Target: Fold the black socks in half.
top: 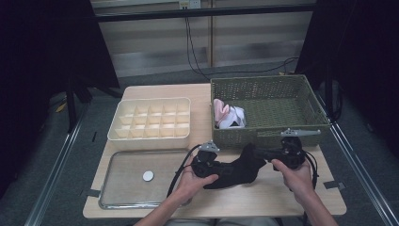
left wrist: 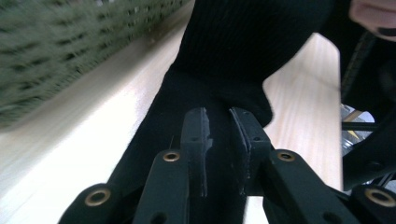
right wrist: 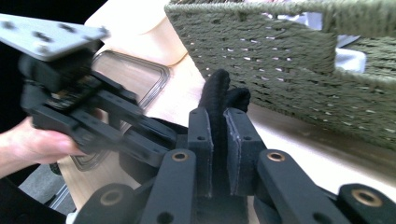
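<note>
A black sock (top: pixel 237 170) lies stretched over the near part of the table (top: pixel 282 197), just in front of the green woven basket (top: pixel 270 89). The left gripper (top: pixel 221 168) meets the sock at the end farther from the basket's right corner; in the left gripper view its jaws stand narrow around a fold of the dark knit (left wrist: pixel 219 84), which runs up between the pads (left wrist: pixel 195 140) and away toward the basket wall (left wrist: pixel 70 51). The right gripper (top: pixel 259 153) takes the opposite end, close under the basket's front wall; in the right gripper view its jaws are clamped narrow on a raised ridge of the sock (right wrist: pixel 218 100), with the basket (right wrist: pixel 289 60) just beyond and the left gripper (right wrist: pixel 154 135) alongside. The sock hangs between the two claws, its middle resting on the table.
</note>
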A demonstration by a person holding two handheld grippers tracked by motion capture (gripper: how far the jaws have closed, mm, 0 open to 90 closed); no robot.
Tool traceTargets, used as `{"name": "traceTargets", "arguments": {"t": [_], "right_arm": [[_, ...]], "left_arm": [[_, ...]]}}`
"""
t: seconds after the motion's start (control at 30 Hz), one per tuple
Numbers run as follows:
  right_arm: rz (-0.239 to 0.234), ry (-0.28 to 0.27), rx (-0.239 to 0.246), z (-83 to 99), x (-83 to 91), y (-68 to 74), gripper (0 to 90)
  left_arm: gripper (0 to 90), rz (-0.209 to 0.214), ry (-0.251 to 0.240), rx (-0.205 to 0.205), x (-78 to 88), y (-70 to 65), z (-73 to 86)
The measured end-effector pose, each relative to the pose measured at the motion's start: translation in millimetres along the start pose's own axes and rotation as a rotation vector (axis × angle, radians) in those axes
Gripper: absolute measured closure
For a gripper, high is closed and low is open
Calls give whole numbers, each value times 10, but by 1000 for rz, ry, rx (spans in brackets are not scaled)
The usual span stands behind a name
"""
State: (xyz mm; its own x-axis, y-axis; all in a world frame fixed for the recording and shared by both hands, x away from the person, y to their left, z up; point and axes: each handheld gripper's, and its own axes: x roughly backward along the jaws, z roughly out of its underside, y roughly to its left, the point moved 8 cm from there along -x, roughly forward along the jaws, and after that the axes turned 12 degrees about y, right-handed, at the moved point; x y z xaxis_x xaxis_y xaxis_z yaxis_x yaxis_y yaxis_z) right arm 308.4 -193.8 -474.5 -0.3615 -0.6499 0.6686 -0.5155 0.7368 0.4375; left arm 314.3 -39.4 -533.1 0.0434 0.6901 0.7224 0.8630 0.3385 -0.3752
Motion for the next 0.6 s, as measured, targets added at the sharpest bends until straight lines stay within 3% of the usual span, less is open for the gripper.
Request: {"name": "traceTargets", "arguments": {"t": [0.2,0.23,0.6], "right_arm": [[-28,10,1,2,-65,48,813],[-33,8,-1,-3,-68,63,813],[-72,-16,7,-92,-39,216,813]], "left_arm": [[745,14,41,4,-226,13,8],[744,-6,58,-2,-259,19,16],[758,12,42,-22,-400,-78,-59]]}}
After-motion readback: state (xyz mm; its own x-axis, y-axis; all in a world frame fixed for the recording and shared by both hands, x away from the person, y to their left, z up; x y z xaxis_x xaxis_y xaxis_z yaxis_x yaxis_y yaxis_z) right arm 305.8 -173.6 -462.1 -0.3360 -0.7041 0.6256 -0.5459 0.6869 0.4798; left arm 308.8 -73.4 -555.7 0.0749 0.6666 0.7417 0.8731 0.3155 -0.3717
